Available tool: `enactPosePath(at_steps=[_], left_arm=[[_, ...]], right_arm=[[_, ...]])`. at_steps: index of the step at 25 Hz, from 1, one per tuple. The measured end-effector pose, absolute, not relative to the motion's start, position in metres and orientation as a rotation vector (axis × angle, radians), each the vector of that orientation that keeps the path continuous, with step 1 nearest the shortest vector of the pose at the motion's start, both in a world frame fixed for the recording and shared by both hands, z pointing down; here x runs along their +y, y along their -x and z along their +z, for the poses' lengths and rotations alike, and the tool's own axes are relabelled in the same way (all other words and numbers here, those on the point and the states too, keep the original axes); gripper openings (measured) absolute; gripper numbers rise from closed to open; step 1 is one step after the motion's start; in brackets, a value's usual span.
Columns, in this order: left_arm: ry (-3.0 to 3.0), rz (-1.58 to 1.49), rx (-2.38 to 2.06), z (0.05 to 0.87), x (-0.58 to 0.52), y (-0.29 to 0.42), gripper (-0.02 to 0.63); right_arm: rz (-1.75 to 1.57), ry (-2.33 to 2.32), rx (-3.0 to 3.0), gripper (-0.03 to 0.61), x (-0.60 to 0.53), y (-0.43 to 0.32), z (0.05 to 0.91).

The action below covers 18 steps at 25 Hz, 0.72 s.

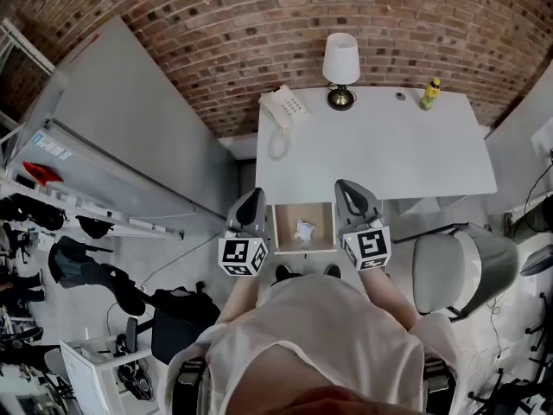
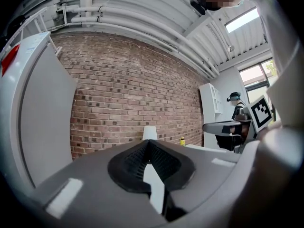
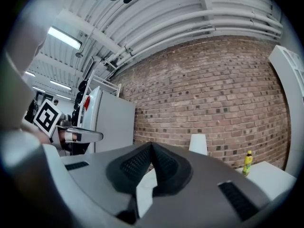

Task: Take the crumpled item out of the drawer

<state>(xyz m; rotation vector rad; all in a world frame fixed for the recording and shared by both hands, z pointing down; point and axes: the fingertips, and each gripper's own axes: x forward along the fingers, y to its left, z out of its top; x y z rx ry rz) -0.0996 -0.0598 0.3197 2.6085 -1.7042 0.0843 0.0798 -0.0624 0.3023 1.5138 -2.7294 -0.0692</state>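
The head view shows a white desk with its front drawer pulled open. A white crumpled item lies inside on the brown drawer bottom. My left gripper hovers just left of the drawer, and my right gripper just right of it, both above the desk's front edge. Neither touches the crumpled item. In the left gripper view the left gripper is shut with nothing between its pads. The right gripper is likewise shut and empty in the right gripper view. Both point level toward the brick wall.
On the desk's far edge stand a white lamp, a white telephone and a yellow bottle. A grey office chair is at the right. A large grey panel and dark bags fill the left.
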Motion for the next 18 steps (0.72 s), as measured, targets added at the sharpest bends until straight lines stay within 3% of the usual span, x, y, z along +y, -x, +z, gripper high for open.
enactPosePath(at_steps=[18], left_arm=[[-2.561, 0.299, -1.424, 0.424, -0.105, 0.137, -0.005]], right_arm=[[0.143, -1.444, -2.573, -0.006, -0.098, -0.01, 0.387]])
